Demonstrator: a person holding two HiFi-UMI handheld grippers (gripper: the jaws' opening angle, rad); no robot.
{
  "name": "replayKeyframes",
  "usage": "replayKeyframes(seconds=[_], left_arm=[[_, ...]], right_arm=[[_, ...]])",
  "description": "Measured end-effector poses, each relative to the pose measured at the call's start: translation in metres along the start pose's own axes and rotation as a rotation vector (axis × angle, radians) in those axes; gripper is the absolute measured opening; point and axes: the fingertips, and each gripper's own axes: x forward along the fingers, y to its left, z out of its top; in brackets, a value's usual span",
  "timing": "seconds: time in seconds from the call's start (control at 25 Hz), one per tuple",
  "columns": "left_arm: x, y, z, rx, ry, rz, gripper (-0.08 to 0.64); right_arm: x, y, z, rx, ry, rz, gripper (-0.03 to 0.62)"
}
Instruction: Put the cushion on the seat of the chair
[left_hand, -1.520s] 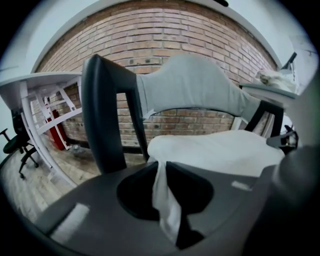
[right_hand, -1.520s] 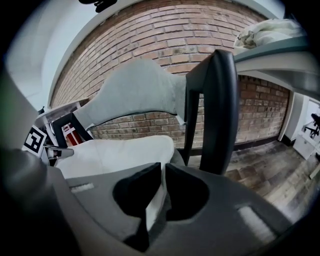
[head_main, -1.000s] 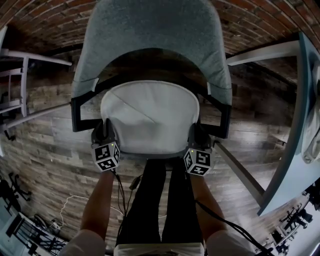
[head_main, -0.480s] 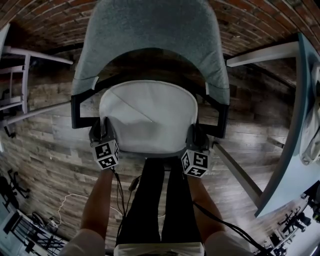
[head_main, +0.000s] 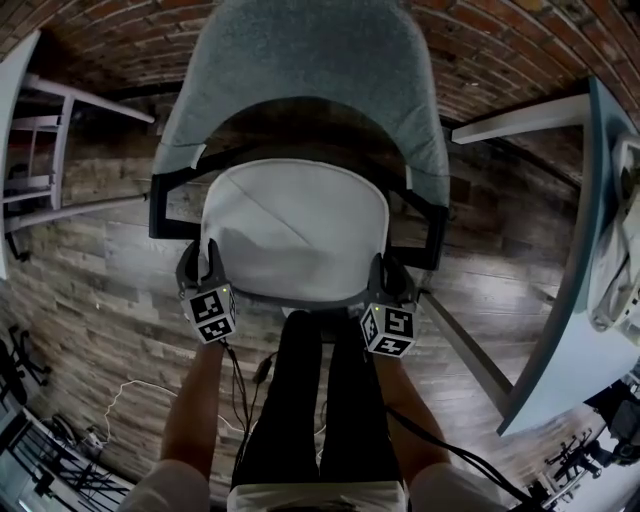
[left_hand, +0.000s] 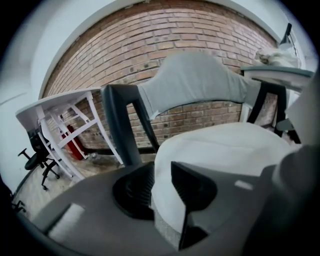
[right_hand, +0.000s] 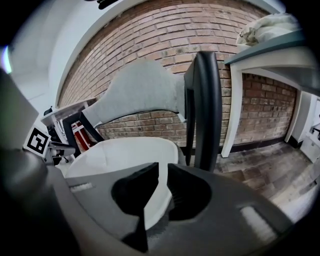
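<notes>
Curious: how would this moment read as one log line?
cushion on chair | left gripper shut on cushion | right gripper shut on cushion

The cushion (head_main: 295, 230) lies on the chair (head_main: 300, 70) seat, backrest behind it. The left tool (head_main: 199, 256) is at its front-left edge and the right tool (head_main: 388, 272) at front-right, with the edge between each one's jaws. The person's legs (head_main: 320, 400) are before the chair. Right desk (head_main: 585, 230) and left desk (head_main: 15, 110) flank it, brick wall (head_main: 90, 30) behind.

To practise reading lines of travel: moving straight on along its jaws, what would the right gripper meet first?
The white cushion, clamped between its jaws; the right gripper would ride further onto it. Beyond, probably the chair's black upright, depth unclear.
</notes>
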Motion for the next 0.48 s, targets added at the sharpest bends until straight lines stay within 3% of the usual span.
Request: replayKeyframes(seconds=[0.16,0.48], left_arm=[[-0.025,-0.008,0.019,-0.029,-0.021,-0.028,0.095],[-0.104,-0.013,0.103,-0.122,-0.105,-0.064,0.091]], right_arm=[[-0.016,0.014,0.018,-0.018,-0.008,0.050,0.052],[-0.073,0.039,0.106,-0.016,-0.053,0.173,0.049]])
